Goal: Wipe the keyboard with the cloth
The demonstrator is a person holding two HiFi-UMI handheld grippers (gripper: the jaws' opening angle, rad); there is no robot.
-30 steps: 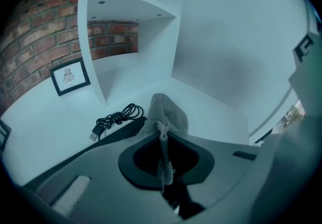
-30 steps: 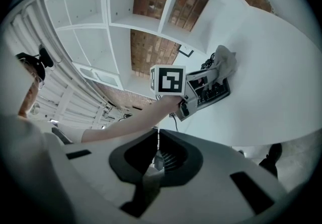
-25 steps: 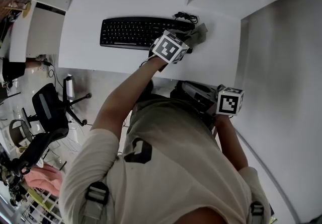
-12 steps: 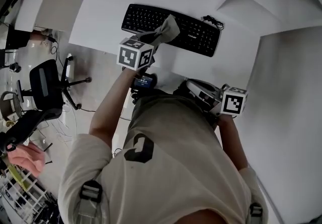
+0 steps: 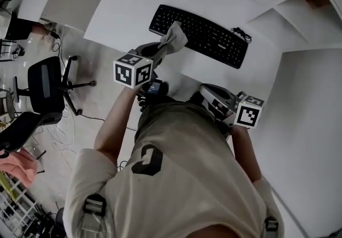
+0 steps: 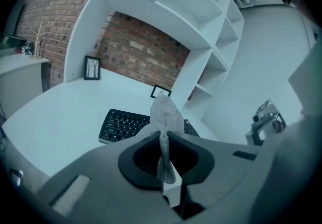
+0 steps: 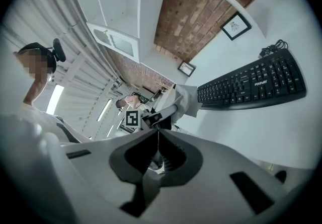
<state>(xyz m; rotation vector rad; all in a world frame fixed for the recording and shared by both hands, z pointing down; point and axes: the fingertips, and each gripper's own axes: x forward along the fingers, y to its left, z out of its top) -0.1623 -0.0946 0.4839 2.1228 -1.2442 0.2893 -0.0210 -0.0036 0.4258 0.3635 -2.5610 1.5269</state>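
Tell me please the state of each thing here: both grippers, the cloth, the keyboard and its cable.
Left gripper: shut on the cloth.
Cloth: bunched, sticking out of the jaws, over the keyboard's near edge.
Right gripper: shut, empty, held off the desk.
Keyboard: flat on the desk.
Cable: coiled at the keyboard's end far from the cloth.
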